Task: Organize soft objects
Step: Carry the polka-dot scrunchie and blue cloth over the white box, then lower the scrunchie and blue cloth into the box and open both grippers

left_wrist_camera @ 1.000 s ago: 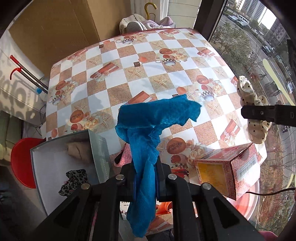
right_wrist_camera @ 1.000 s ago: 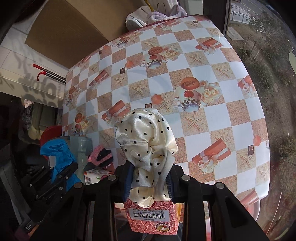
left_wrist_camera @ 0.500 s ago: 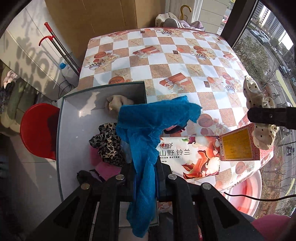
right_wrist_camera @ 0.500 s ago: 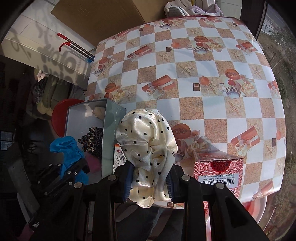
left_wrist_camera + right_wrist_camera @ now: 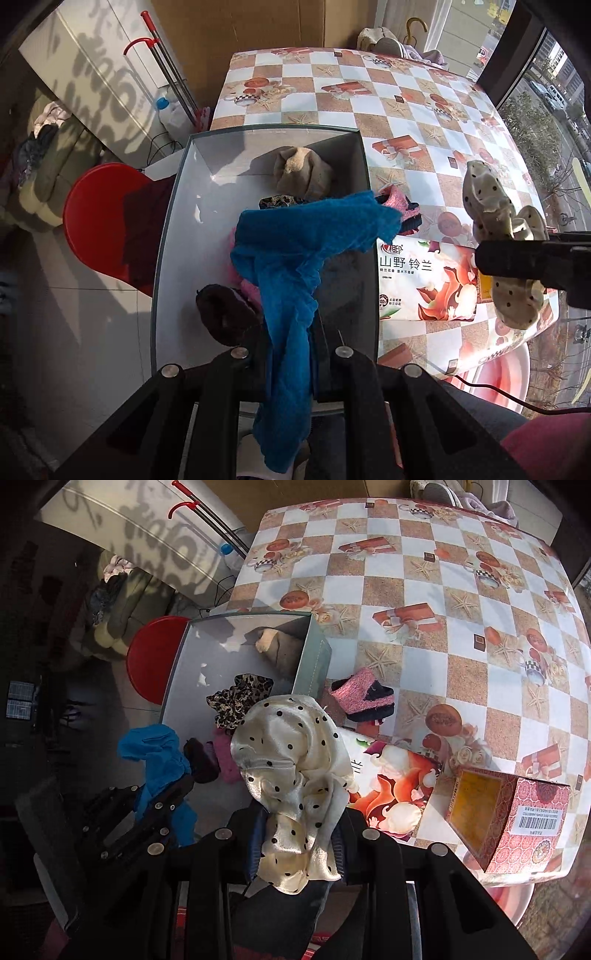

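My left gripper (image 5: 291, 354) is shut on a blue mesh cloth (image 5: 295, 258) and holds it above the open grey box (image 5: 173, 221). The box holds a beige sock (image 5: 303, 175), a leopard scrunchie (image 5: 240, 699), a dark item (image 5: 221, 314) and a pink item (image 5: 225, 755). My right gripper (image 5: 299, 834) is shut on a cream polka-dot scrunchie (image 5: 291, 753), held above the table edge to the right of the box; it also shows in the left wrist view (image 5: 506, 236). A pink-and-black cloth (image 5: 364, 696) lies on the table beside the box.
A flat floral tissue pack (image 5: 391, 782) and a red carton (image 5: 506, 816) lie near the checked table's (image 5: 443, 602) front edge. A red stool (image 5: 99, 218) stands left of the box. Red-handled poles (image 5: 162, 70) lean on the wall.
Both grippers have drawn back and to the left with their cloths. The blue cloth now hangs over the grey box, which fills more of the left view.
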`<state>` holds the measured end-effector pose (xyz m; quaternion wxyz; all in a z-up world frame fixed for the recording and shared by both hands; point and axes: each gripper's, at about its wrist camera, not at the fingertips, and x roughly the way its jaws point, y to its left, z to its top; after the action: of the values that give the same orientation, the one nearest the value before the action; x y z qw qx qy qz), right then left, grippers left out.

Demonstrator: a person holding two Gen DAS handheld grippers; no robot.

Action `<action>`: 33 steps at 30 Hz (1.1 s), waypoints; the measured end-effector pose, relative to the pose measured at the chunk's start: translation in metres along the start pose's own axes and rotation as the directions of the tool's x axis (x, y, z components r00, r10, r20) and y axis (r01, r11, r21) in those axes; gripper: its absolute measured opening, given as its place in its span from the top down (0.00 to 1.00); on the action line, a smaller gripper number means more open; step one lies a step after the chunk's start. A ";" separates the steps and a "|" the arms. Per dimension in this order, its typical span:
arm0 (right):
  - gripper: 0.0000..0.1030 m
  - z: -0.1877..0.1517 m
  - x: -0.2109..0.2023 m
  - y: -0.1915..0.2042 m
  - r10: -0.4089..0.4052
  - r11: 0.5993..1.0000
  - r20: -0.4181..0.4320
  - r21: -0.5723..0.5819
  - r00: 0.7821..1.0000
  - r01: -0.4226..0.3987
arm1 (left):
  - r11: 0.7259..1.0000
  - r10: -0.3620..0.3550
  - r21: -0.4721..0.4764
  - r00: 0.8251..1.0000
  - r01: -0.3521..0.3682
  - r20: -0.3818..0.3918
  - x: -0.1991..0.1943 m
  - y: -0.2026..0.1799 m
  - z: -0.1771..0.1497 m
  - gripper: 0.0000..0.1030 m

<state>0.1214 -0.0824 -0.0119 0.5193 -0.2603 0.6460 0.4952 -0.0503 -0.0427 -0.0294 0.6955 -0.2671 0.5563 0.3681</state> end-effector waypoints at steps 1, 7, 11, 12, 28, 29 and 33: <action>0.68 0.000 0.003 0.005 -0.001 1.000 -0.007 -0.014 1.000 0.001 | 1.000 0.002 -0.009 1.000 -0.002 -0.002 0.000 0.004 -0.002 0.85; 0.68 0.003 0.013 0.031 -0.003 0.996 -0.031 -0.084 1.000 0.001 | 0.998 0.010 -0.062 1.000 -0.011 -0.011 0.001 0.025 -0.010 0.85; 0.68 0.006 0.020 0.045 -0.005 0.994 -0.047 -0.113 0.999 0.000 | 0.997 0.013 -0.070 1.000 -0.014 -0.022 0.003 0.033 -0.013 0.85; 0.68 0.007 0.021 0.048 -0.005 0.993 -0.050 -0.119 0.999 -0.001 | 0.997 0.014 -0.071 1.000 -0.016 -0.023 0.003 0.034 -0.014 0.85; 0.68 0.017 0.033 0.073 -0.008 0.986 -0.068 -0.170 0.998 -0.004 | 0.996 0.016 -0.085 0.999 -0.018 -0.030 0.005 0.048 -0.015 0.85; 0.68 0.017 0.033 0.074 -0.008 0.985 -0.069 -0.172 0.998 -0.004 | 0.996 0.015 -0.086 0.999 -0.017 -0.032 0.005 0.049 -0.016 0.85; 0.68 0.019 0.036 0.077 -0.010 0.984 -0.074 -0.177 0.997 -0.004 | 0.996 0.009 -0.092 0.999 -0.013 -0.038 0.009 0.054 -0.016 0.85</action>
<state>0.0523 -0.0304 -0.0162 0.4703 -0.3248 0.6181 0.5398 -0.1026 -0.0212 -0.0398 0.6696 -0.3028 0.5533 0.3922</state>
